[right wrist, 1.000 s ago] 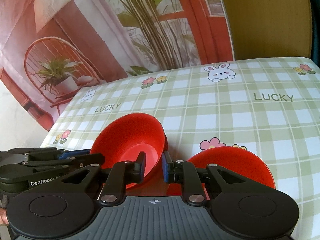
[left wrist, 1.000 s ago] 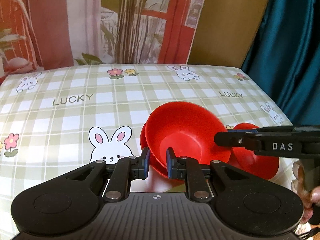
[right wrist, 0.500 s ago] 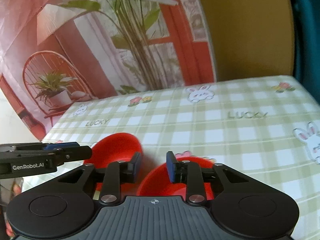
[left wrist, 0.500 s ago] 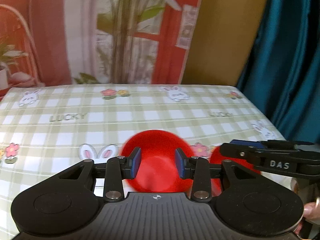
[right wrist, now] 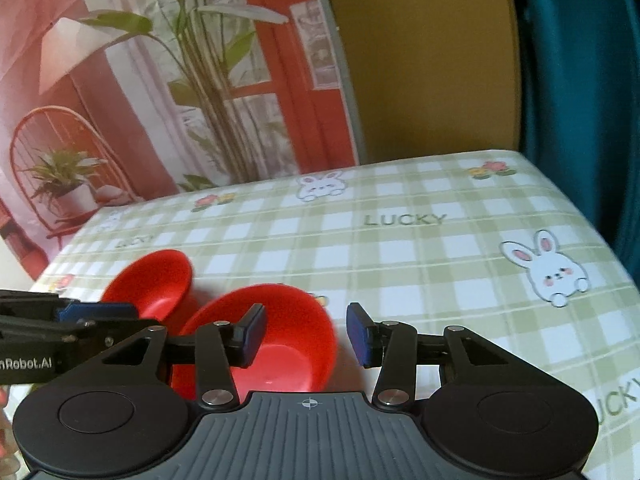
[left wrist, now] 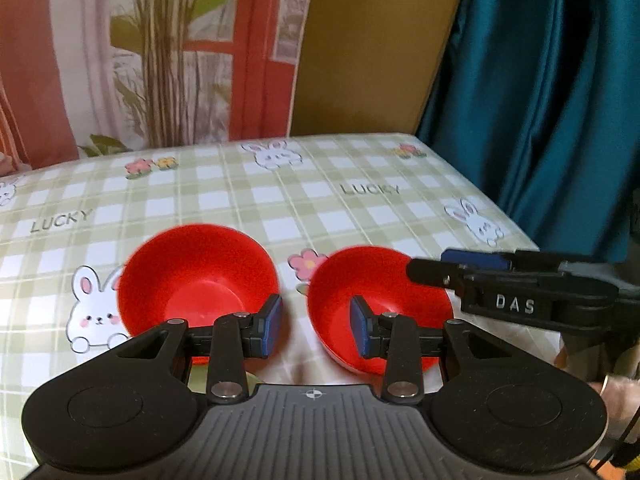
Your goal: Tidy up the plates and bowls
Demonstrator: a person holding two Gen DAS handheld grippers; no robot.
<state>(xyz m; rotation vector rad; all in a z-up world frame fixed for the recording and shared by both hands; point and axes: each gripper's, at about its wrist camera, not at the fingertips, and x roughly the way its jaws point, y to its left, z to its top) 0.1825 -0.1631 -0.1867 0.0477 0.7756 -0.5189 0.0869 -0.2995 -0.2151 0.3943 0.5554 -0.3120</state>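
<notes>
Two red bowls stand side by side on the checked tablecloth. In the left wrist view the left bowl (left wrist: 196, 276) and the right bowl (left wrist: 380, 300) sit just beyond my open, empty left gripper (left wrist: 316, 330), which hangs above the gap between them. The right gripper (left wrist: 472, 268) enters from the right over the right bowl's rim. In the right wrist view the near bowl (right wrist: 280, 340) lies under my open, empty right gripper (right wrist: 306, 334), the far bowl (right wrist: 150, 284) is behind it, and the left gripper (right wrist: 96, 312) reaches in from the left.
The green-and-white checked tablecloth (left wrist: 280, 200) with rabbits and "LUCKY" print covers the table. Its right edge (right wrist: 580, 208) runs beside a teal curtain (left wrist: 540, 100). A printed backdrop (right wrist: 180, 80) with plants stands behind the far edge.
Both grippers have opened and pulled back and up. The bowls, which overlapped a second ago, now stand apart side by side.
</notes>
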